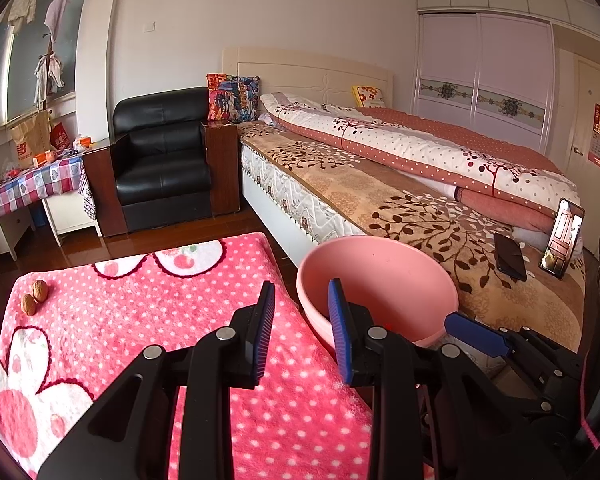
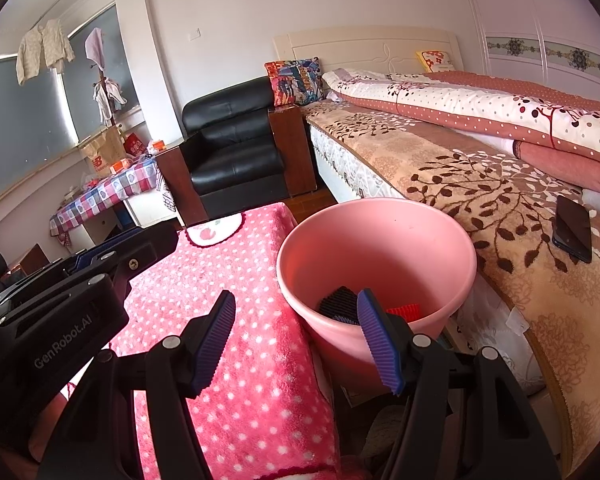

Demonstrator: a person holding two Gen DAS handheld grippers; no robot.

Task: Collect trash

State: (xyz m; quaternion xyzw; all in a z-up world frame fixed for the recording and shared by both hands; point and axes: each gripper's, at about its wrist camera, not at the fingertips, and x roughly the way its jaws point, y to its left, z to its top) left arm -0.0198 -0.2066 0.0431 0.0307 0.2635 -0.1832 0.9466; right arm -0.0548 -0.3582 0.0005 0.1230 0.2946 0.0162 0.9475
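Hovering nearest with blue pads spread and empty are the left gripper [image 1: 300, 332] and right gripper [image 2: 300, 340]; beyond, two brown wrinkled walnuts [image 1: 35, 297] lie touching at the far left corner of the pink polka-dot fleece blanket [image 1: 172, 320], probably light, hard, prone to rolling, best pinched across the middle.

You have two walnuts [image 1: 35, 297], one pink bucket [image 2: 376, 240], two ridged pieces [image 2: 340, 303] inside, and two phones [image 1: 510, 257].
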